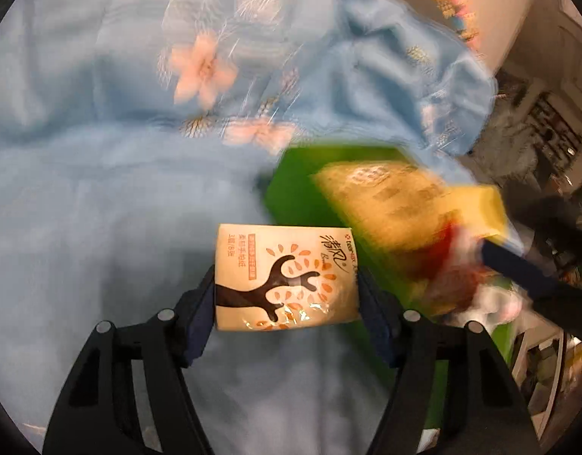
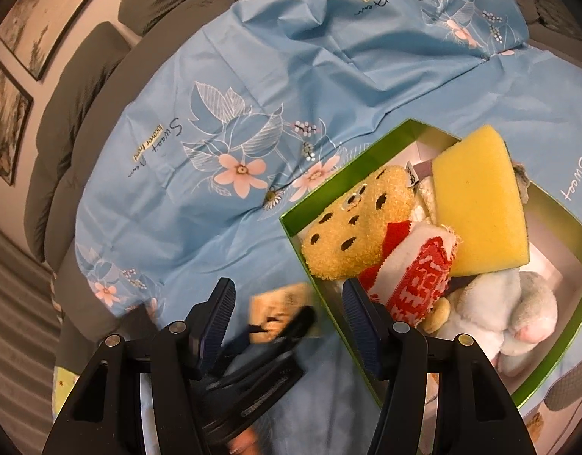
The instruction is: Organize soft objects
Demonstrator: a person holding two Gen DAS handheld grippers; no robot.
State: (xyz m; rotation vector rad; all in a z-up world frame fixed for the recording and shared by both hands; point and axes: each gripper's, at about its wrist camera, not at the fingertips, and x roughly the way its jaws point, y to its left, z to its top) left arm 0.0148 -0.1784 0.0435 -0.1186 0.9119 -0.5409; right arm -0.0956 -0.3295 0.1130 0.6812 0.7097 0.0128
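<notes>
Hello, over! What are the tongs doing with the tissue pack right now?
Left tongs clamped on tissue pack, above the blue sheet. Right tongs open, empty, beside green box. Box already crowded: yellow sponge, plush toys.

Both wrist cameras look steeply down, close over the blue sheet (image 2: 253,87); each sees the green box (image 2: 571,303) at right.
</notes>
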